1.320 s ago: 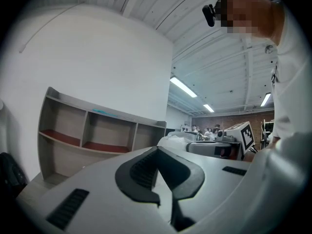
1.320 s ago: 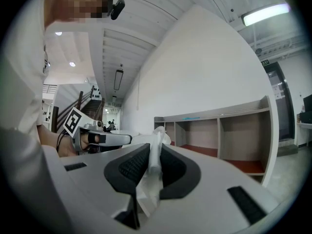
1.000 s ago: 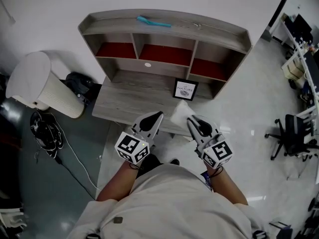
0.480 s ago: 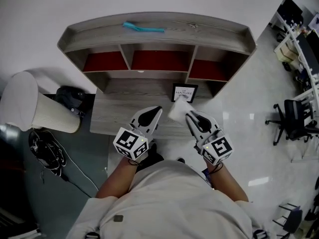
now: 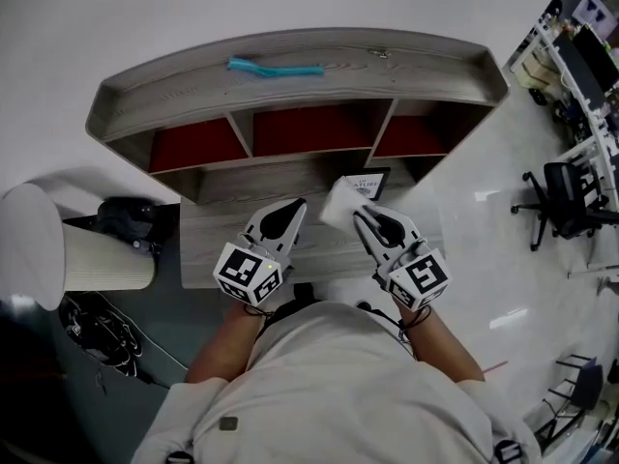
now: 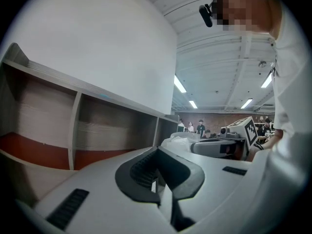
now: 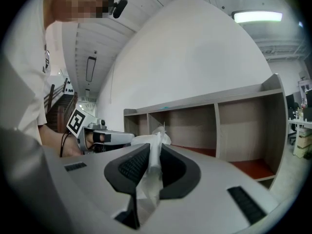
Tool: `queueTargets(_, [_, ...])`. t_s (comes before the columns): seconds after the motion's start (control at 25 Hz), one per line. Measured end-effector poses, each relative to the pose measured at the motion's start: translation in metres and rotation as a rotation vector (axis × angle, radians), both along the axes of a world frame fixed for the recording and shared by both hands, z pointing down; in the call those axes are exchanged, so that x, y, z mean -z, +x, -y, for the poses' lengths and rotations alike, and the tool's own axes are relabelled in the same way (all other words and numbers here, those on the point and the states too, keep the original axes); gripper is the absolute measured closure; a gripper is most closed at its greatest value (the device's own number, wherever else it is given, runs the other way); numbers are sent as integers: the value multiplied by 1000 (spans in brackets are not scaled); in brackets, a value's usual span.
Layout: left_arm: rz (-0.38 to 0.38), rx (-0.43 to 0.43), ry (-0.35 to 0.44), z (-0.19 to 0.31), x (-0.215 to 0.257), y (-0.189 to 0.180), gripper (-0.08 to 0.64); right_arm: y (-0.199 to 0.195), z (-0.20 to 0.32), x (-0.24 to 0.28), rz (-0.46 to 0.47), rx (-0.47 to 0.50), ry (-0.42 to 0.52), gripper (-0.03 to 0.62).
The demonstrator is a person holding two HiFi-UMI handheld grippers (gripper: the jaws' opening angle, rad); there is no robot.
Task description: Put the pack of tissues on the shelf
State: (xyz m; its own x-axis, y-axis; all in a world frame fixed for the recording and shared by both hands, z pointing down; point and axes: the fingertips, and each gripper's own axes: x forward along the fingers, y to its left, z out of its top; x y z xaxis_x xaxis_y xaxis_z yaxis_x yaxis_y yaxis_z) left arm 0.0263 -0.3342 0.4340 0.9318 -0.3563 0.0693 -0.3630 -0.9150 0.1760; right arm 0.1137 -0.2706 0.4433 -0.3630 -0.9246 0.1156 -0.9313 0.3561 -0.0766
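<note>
Moved closer to grey wooden shelf with red-floored compartments [image 5: 406,66]; white plastic-wrapped pack of tissues [image 5: 338,202] pinched in narrowly set right hand-held gripper [image 5: 357,215], above grey tabletop [image 5: 218,232]. Left hand-held gripper [image 5: 294,206] closed, empty. Placement probably close, not yet done.

Head view: light even and rather dim, no hard shadows. The white wall [image 5: 290,8] reads flat grey. The polished floor [image 5: 484,259] to the right of the right gripper [image 5: 359,217] carries pale lamp reflections. The corner down-left of the left gripper [image 5: 294,205] falls near black. Barrel distortion bows the shelf [image 5: 406,71].

Left gripper view: the fluorescent strips [image 6: 181,84] ahead glare; the gripper body nearest the lens is soft.

Right gripper view: the ceiling lamp [image 7: 257,16] up-right is blown out. The pack of tissues [image 7: 155,147] between the jaws glows translucent.

Both gripper views: round black vignette, smeared edges.
</note>
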Motion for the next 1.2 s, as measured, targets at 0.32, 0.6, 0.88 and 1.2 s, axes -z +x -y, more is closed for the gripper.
queueTargets(0.32, [1,-69,1,29,-1,-2,545,2,26,1,-22,-77,-6,525])
queueTargets(0.6, [13,-65,2,61,-4,3,545,9,66,-3,-39,-86,-16,525])
queueTargets(0.88, [35,-11,-2,91,-14,15,545,22,109,-10,-44,-39,-30,525])
queueTargets(1.2, [49,48,-23,124,-28,22,545,29,157,-28,-56,-14,-47,525])
